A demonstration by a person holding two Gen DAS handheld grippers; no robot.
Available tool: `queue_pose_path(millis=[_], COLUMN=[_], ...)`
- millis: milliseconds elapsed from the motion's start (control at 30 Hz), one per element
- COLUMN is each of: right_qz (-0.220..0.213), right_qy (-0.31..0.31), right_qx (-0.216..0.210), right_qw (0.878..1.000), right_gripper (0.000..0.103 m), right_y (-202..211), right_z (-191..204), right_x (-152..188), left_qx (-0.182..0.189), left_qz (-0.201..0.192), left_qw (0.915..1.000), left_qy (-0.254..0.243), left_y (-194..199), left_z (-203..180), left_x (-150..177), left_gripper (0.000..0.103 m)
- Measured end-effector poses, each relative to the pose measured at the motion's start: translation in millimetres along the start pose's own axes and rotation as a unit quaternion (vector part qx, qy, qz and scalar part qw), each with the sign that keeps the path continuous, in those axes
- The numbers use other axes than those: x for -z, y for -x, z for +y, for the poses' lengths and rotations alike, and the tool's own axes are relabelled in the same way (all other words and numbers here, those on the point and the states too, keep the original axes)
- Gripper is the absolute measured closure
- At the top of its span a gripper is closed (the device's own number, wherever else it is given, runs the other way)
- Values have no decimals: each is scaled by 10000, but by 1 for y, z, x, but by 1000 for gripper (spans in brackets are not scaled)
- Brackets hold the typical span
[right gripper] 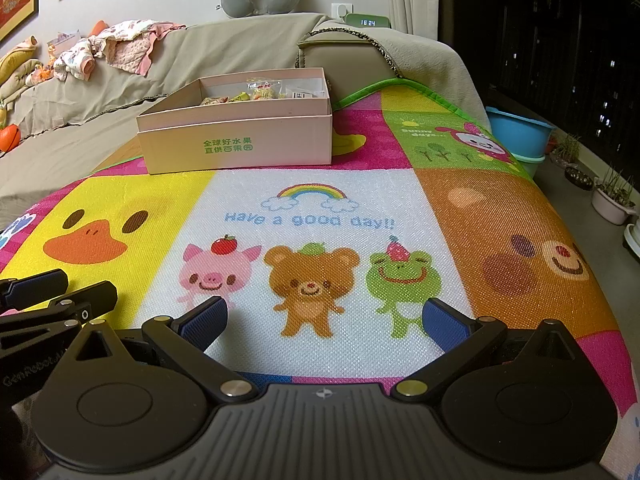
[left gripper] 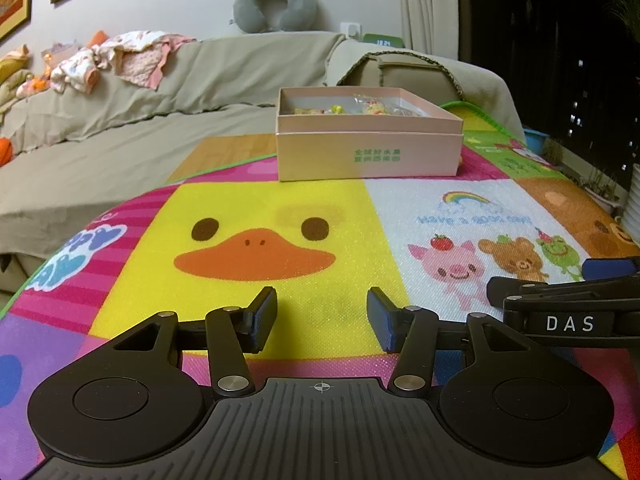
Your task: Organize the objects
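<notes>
Small wrapped items (right gripper: 256, 92) inside pale pink cardboard box (right gripper: 240, 140) half hidden by its wall, too small to identify. Blue plastic tub (left gripper: 534, 136) mostly hidden behind colourful cartoon play mat (left gripper: 280, 208).

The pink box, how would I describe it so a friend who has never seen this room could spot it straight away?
Start at the bright cartoon play mat spread in front of the grey-covered sofa. At its far edge, beyond the yellow duck face, sits the pink box. It is open-topped and rectangular, holds small wrapped items, and alone bears green Chinese print on its front.
</notes>
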State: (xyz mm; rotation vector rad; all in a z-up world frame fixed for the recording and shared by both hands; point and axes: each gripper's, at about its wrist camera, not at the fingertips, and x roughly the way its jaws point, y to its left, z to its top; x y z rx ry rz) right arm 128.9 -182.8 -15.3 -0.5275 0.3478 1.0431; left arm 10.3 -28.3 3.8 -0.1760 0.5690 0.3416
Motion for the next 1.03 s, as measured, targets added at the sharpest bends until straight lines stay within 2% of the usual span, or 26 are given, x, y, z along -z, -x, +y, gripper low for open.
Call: queue_pose_path(millis=[1033], right_qz=[2], right_qy=[-1], right_qx=[3], right_qw=[10000], right_gripper=[0], right_y=[0], right_z=[1], right_x=[0], left_qx=[71], left_qz=[22], left_qw=[9999], left_qy=[69], left_y=[0], left_z=[3], left_x=[-2], left_gripper=[48])
